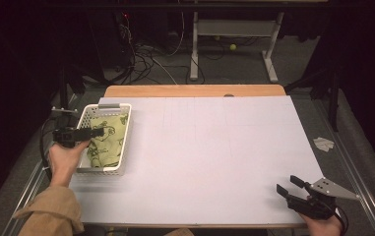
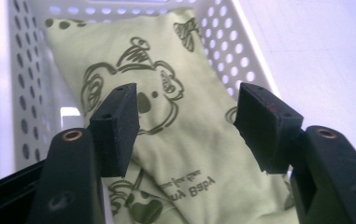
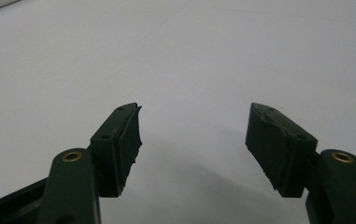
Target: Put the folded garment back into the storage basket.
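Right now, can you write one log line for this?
left tool: open over cloth | cloth: in basket | right tool: open, empty, above table

A white-topped table (image 1: 214,157) carries a white basket (image 1: 122,162) at its left.

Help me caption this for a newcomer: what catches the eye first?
A pale green cloth printed with koalas lies in the white perforated basket at the table's left edge. The left gripper hovers open above it, while the right gripper sits open at the near right corner.
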Demonstrator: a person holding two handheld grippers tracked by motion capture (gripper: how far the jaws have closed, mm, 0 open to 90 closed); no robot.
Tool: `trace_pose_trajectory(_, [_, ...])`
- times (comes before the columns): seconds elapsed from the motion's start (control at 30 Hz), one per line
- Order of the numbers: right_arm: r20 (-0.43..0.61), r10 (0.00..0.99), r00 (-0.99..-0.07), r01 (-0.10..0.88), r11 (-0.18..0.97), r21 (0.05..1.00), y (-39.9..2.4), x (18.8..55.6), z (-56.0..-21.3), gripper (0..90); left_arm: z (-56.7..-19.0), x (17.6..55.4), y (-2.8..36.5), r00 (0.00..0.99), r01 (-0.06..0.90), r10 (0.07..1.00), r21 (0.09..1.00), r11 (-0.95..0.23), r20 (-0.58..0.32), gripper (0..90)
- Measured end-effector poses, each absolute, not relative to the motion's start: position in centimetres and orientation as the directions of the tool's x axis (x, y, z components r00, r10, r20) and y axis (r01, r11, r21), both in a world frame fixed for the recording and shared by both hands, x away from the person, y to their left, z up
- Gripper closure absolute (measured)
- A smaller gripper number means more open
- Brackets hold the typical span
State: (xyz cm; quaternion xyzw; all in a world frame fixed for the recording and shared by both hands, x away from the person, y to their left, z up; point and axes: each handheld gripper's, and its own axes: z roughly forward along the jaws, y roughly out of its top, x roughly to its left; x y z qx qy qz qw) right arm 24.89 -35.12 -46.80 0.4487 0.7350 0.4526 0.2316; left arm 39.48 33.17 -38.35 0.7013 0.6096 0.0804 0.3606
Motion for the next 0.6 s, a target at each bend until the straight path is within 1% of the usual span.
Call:
trace_pose_trajectory(0.1, [0.067, 0.869, -0.49, 0.452, 0.188, 0.872, -35.1, 24.9, -46.8, 36.1, -38.2, 39.3, 33.1, 0.25, 0.793, 0.912, 0.609, 0.0, -0.326, 35.3])
trace_pose_trajectory(0.33, [0.067, 0.869, -0.491, 0.448, 0.186, 0.874, -35.2, 24.9, -46.8, 36.1, -37.7, 38.4, 32.6, 0.273, 0.776, 0.908, 0.63, -0.012, -0.319, 35.3])
trace_pose_trajectory(0.6, [0.069, 0.869, -0.49, 0.451, 0.185, 0.873, -35.2, 24.9, -46.8, 36.1, -38.1, 38.0, 32.2, 0.298, 0.767, 0.902, 0.641, -0.031, -0.313, 33.3])
